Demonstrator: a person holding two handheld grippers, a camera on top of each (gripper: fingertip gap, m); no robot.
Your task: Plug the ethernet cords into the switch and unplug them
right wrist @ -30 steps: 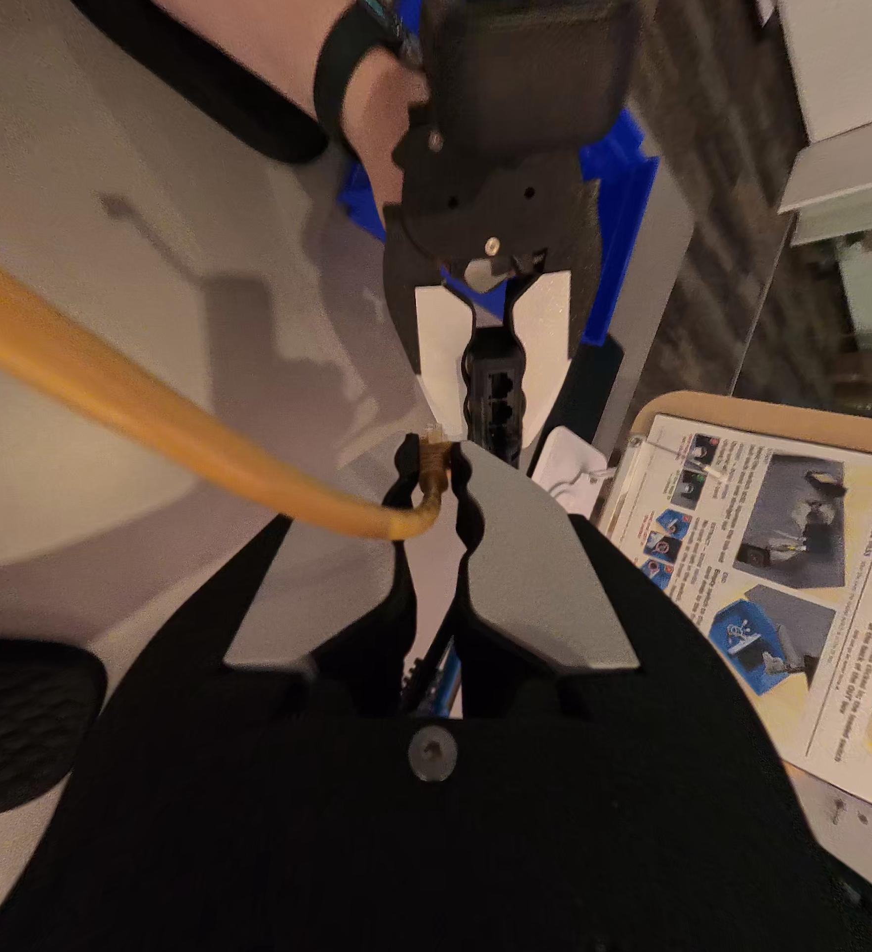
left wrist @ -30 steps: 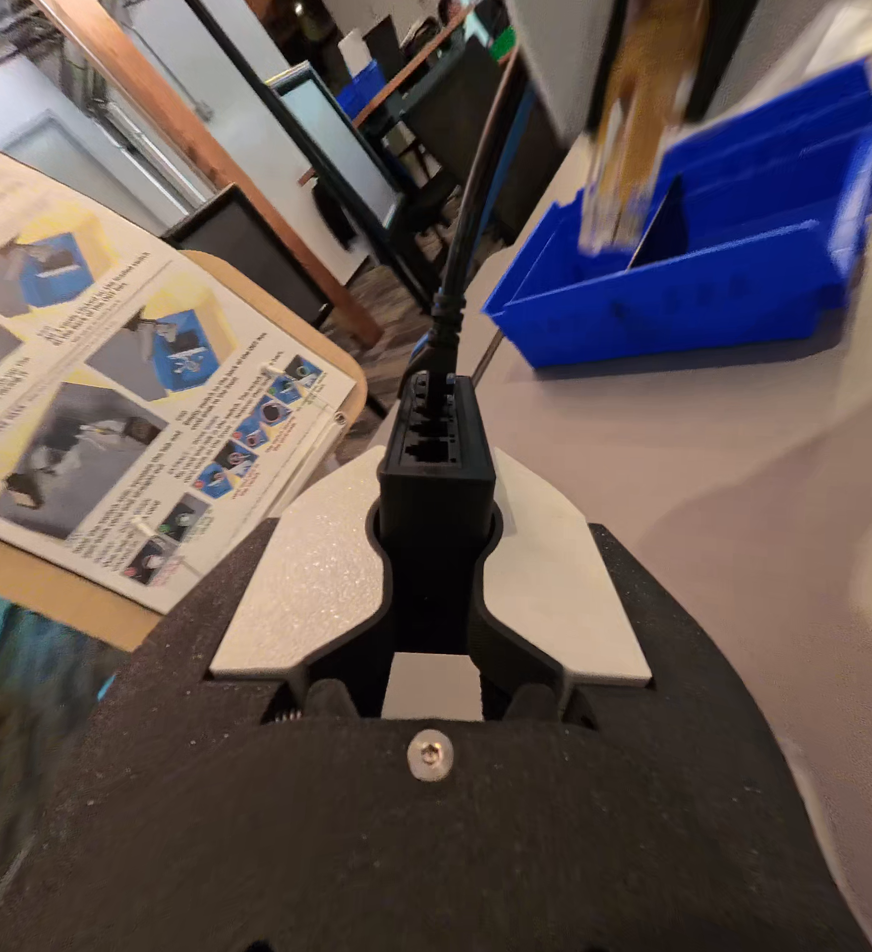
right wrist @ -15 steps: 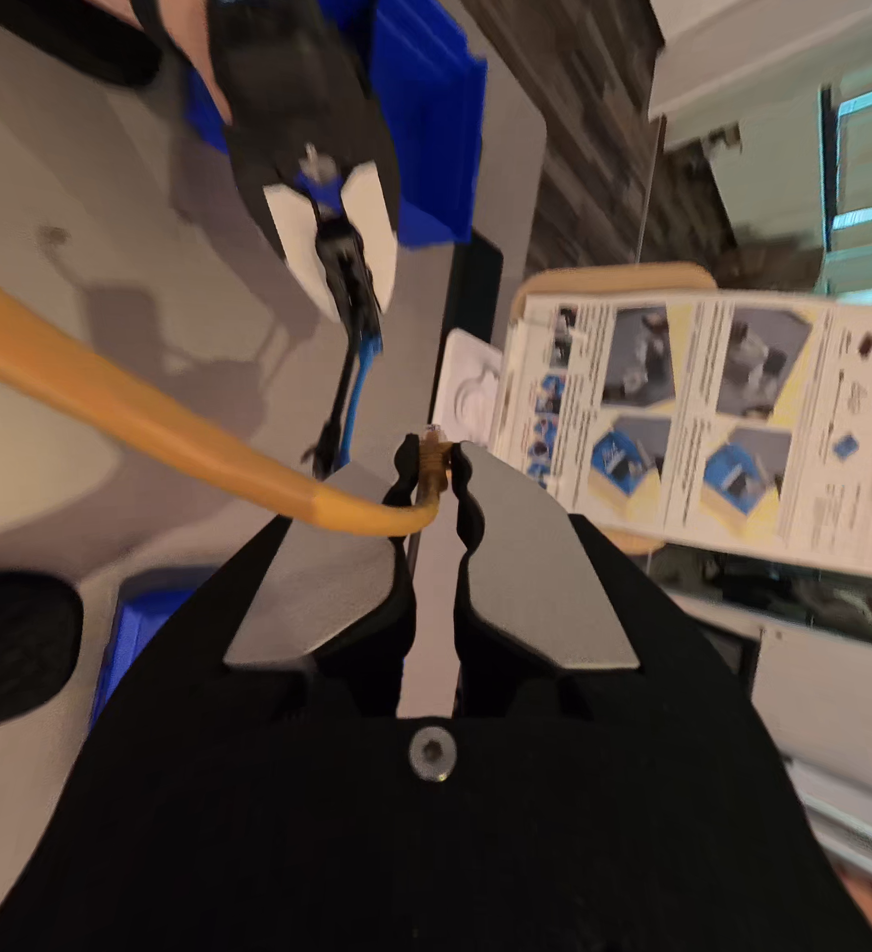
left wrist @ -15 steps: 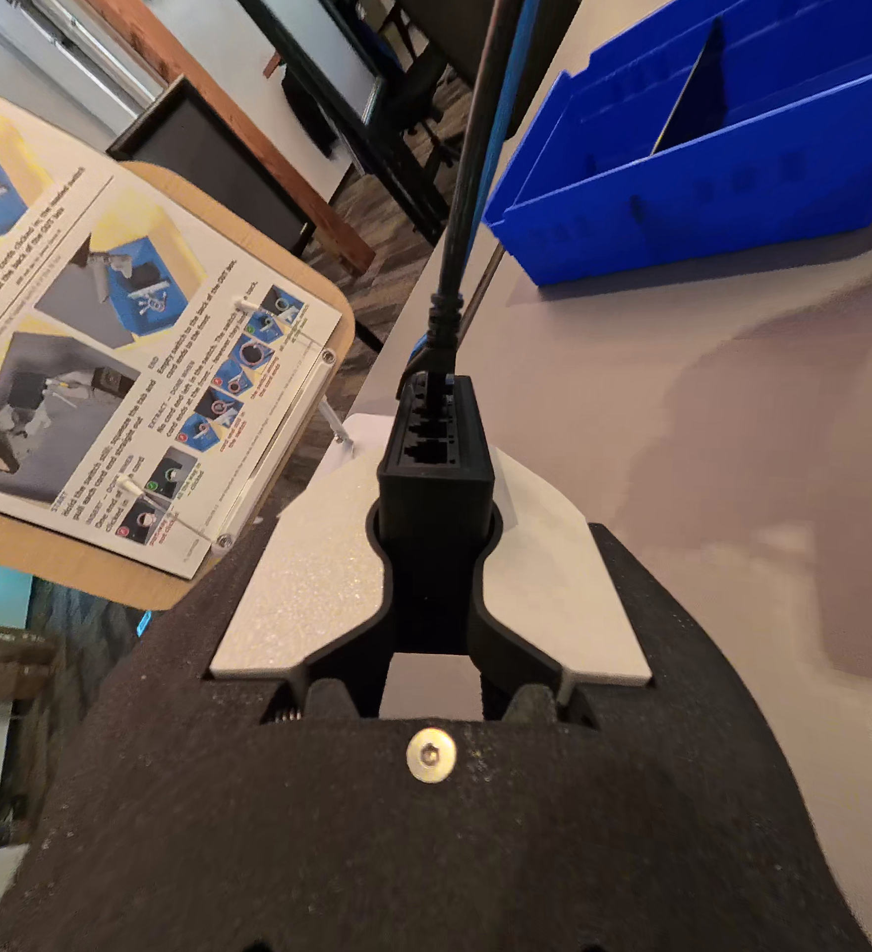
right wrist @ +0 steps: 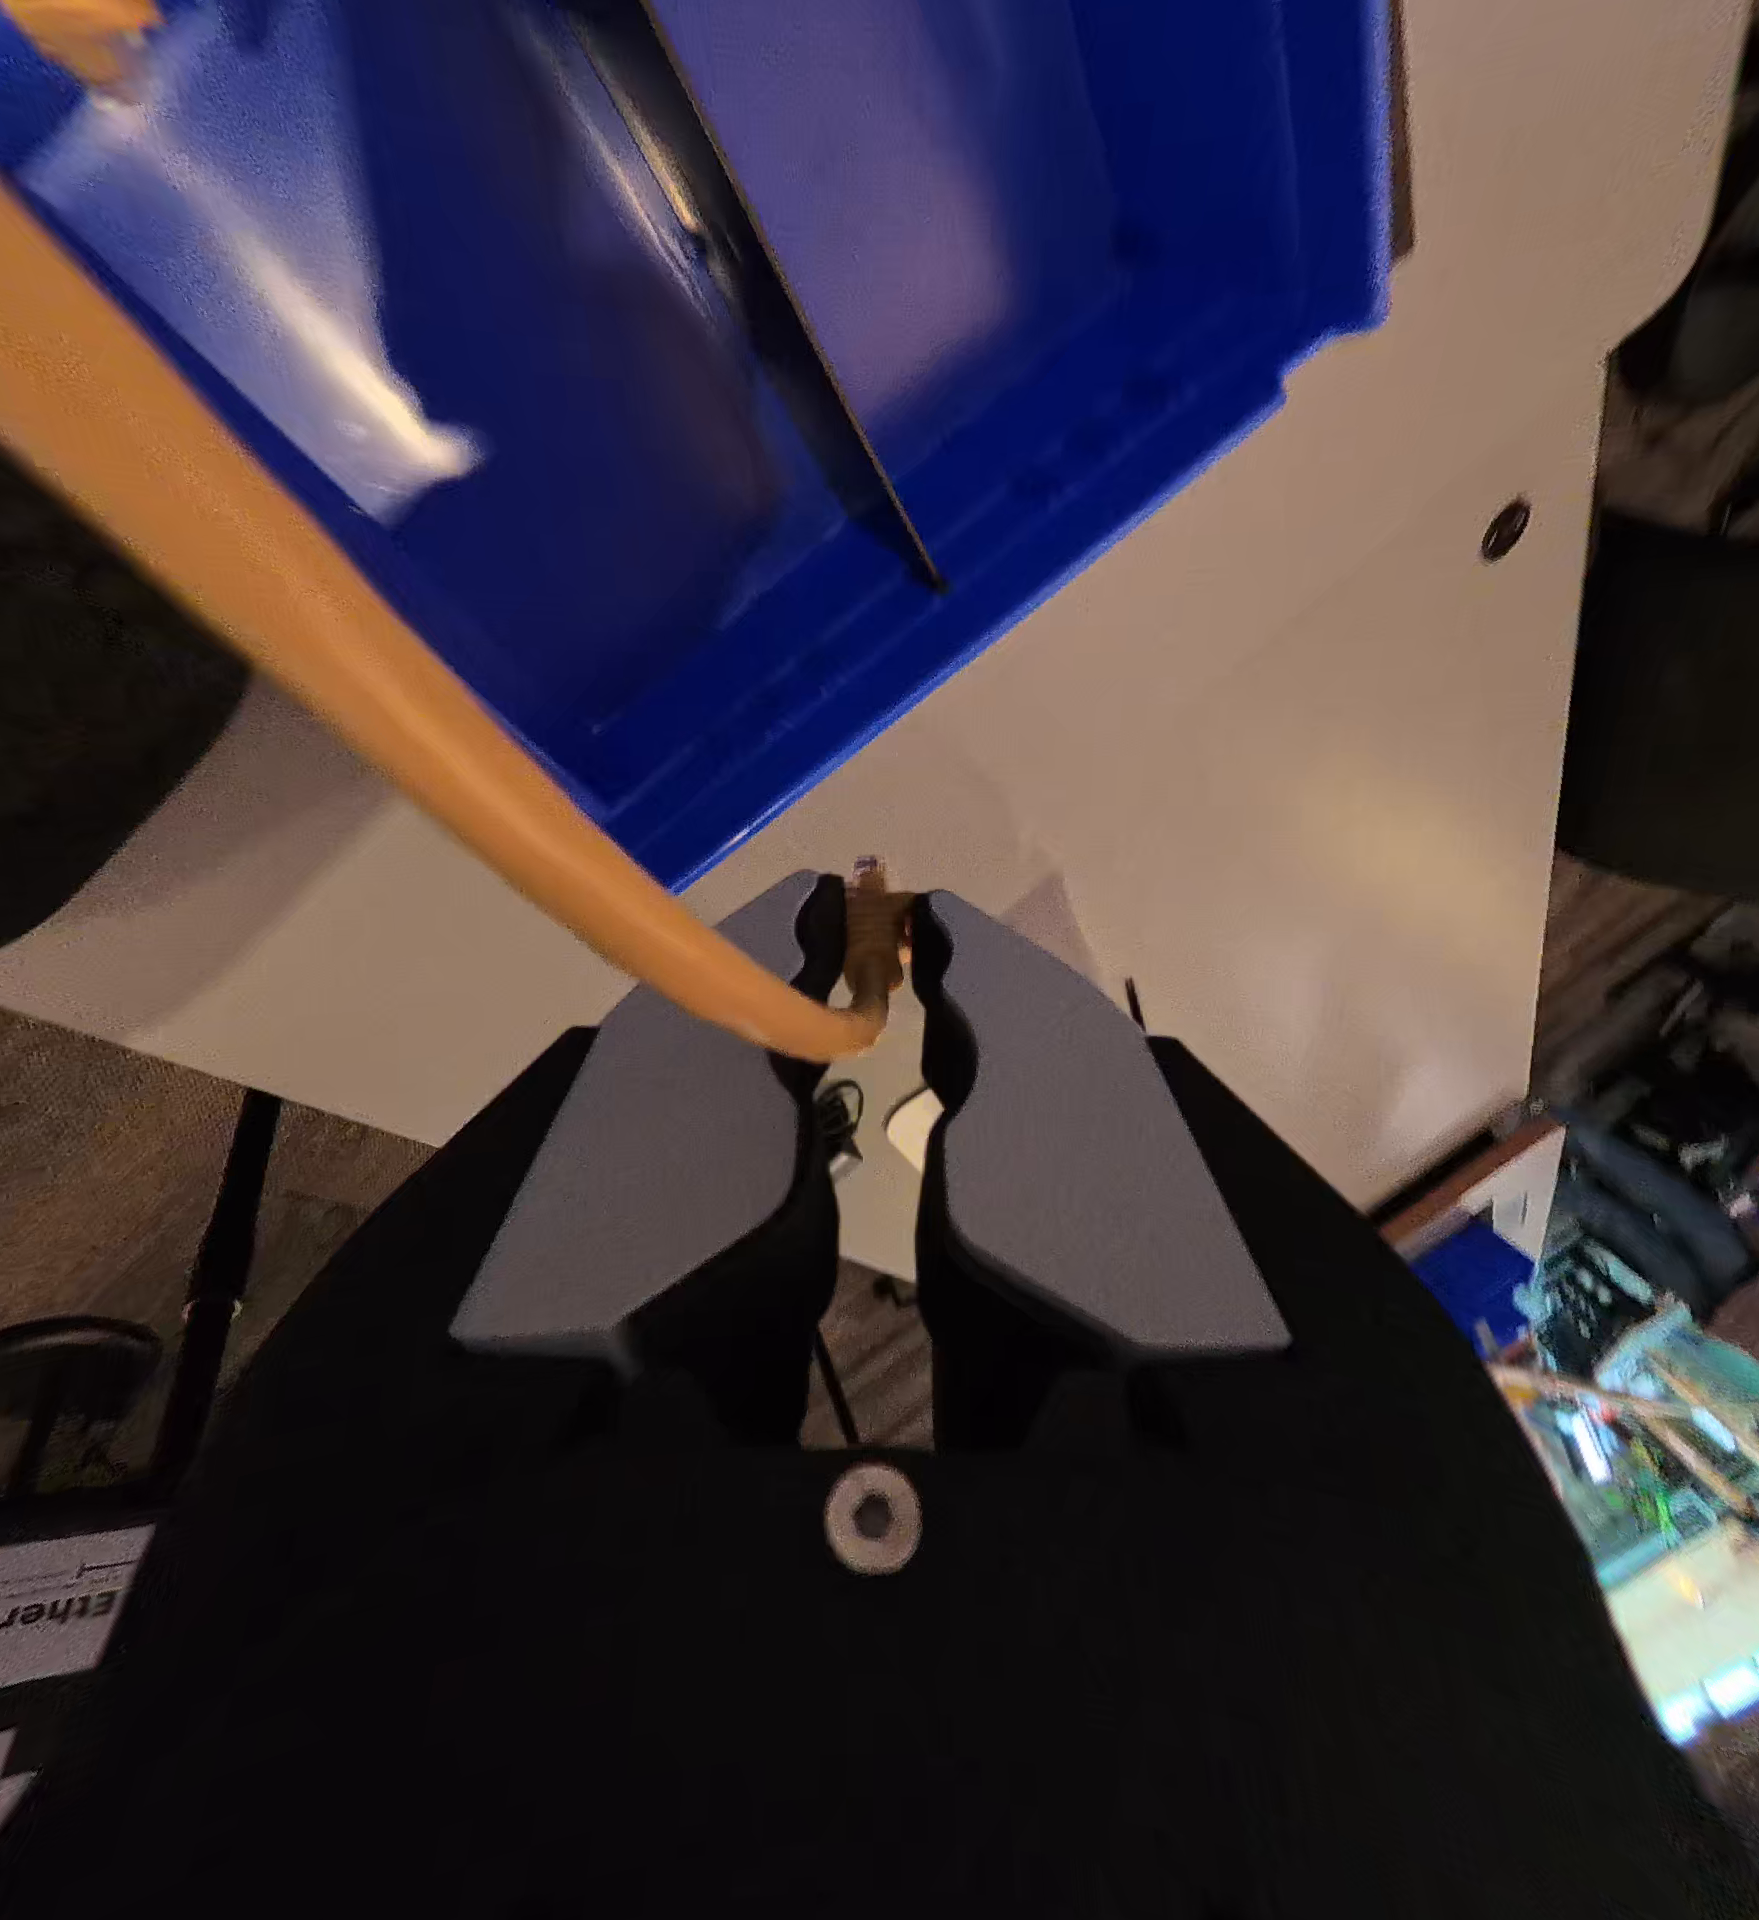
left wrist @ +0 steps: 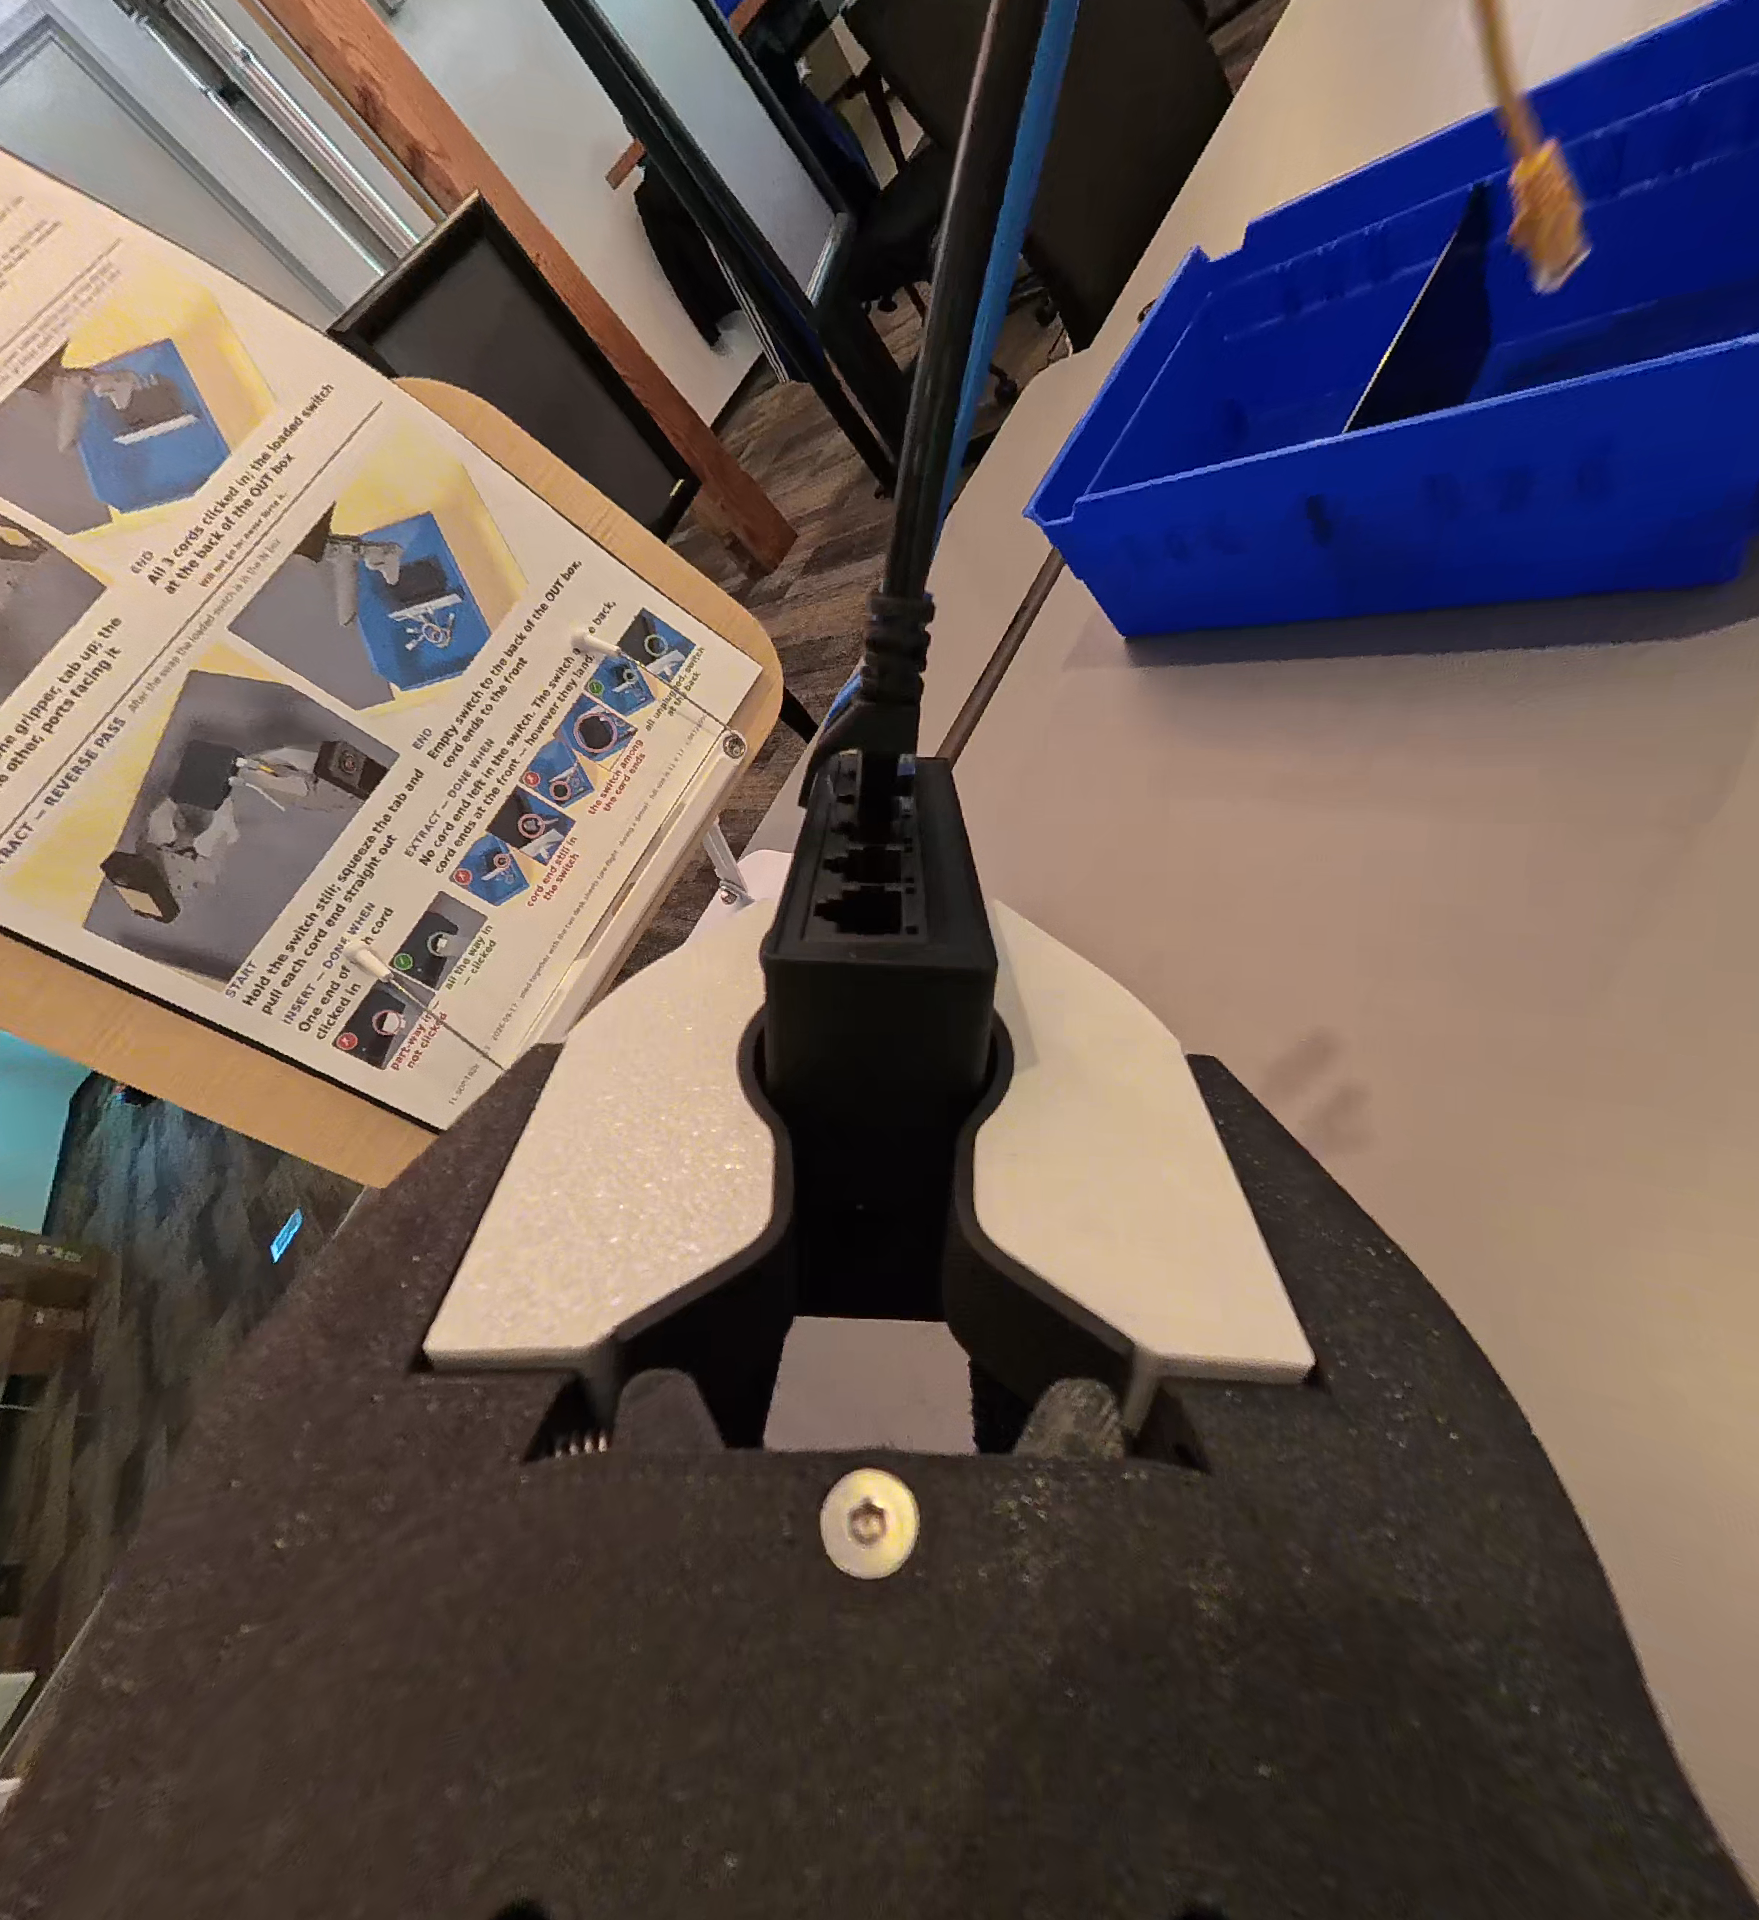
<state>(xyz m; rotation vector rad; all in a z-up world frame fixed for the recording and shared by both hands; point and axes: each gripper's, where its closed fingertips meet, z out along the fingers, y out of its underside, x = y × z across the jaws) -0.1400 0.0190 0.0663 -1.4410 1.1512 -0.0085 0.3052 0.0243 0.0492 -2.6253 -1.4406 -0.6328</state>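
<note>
The left gripper [left wrist: 880, 1049] clamps the black switch [left wrist: 880, 935], black cord [left wrist: 942, 312] and blue cord [left wrist: 1010, 260] plugged in, while the right gripper [right wrist: 873, 925] pinches the yellow cord [right wrist: 283, 582] plug above the blue bin [right wrist: 958, 312].

Pale grey-white tabletop [left wrist: 1426, 935] fills right side of left wrist view, smooth, with soft shadows. Beyond its edge: dark patterned carpet floor [left wrist: 823, 603]. A brown wooden beam [left wrist: 501, 239] runs diagonally past a dark framed panel [left wrist: 511, 364]. Black chairs [left wrist: 1124, 197] stand further back. Right wrist view: small round hole [right wrist: 1506, 528] in tabletop; wood-tone floor [right wrist: 54, 1174] below.
</note>
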